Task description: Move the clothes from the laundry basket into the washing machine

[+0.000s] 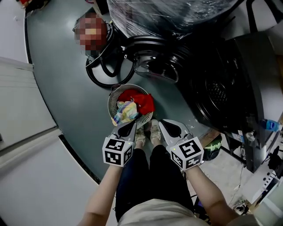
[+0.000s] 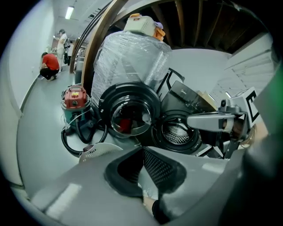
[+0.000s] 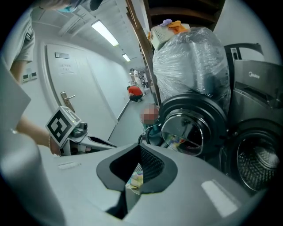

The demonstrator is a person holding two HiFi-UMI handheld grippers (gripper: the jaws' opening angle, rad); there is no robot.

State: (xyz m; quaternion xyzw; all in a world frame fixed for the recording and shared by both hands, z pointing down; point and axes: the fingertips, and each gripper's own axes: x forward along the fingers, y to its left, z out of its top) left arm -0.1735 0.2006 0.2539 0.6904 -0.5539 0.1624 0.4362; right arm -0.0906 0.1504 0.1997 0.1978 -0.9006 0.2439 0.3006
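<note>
The round white laundry basket point(image 1: 114, 98) stands on the grey floor just ahead of my feet. It holds a red garment point(image 1: 140, 100) and a yellow patterned cloth point(image 1: 124, 112). My left gripper point(image 1: 131, 125) hovers over the basket's near rim, shut and empty, its pads point(image 2: 152, 165) meeting at the tips. My right gripper point(image 1: 162, 123) hangs beside it to the right, also shut with nothing held point(image 3: 138, 148). Beyond the basket the washing machine's round door point(image 1: 154, 67) stands open. The bare drum point(image 2: 177, 131) shows to the right of the door point(image 2: 131, 115).
A red vacuum cleaner point(image 2: 75, 98) with a looped black hose point(image 1: 102, 73) sits left of the machine. A plastic-wrapped bulk point(image 1: 172, 11) stands behind the door. A second dark appliance point(image 1: 230, 88) is at right. A person in red point(image 2: 49, 66) crouches far down the corridor.
</note>
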